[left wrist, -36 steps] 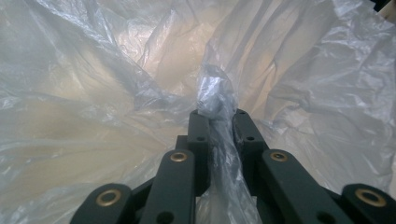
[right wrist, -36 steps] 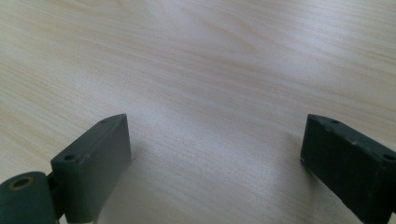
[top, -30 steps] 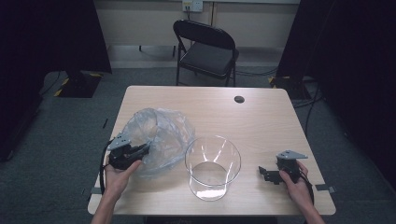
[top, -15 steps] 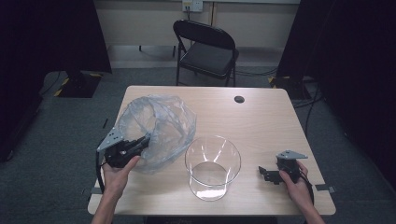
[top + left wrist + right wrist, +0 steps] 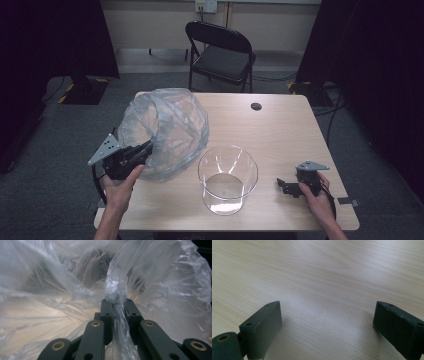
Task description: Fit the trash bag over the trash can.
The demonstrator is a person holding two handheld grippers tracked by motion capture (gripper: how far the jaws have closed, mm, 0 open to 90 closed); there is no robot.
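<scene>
A large, crumpled, clear plastic bag (image 5: 165, 132) is seen billowed into a rounded, puffed shape over the desk's left part, beside a clear glass bowl. A gathered fold of its film (image 5: 117, 312) is pinched upright near its lower left edge.

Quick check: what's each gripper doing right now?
Left gripper: shut on the plastic bag.
Right gripper: open, holding nothing, above the table.
</scene>
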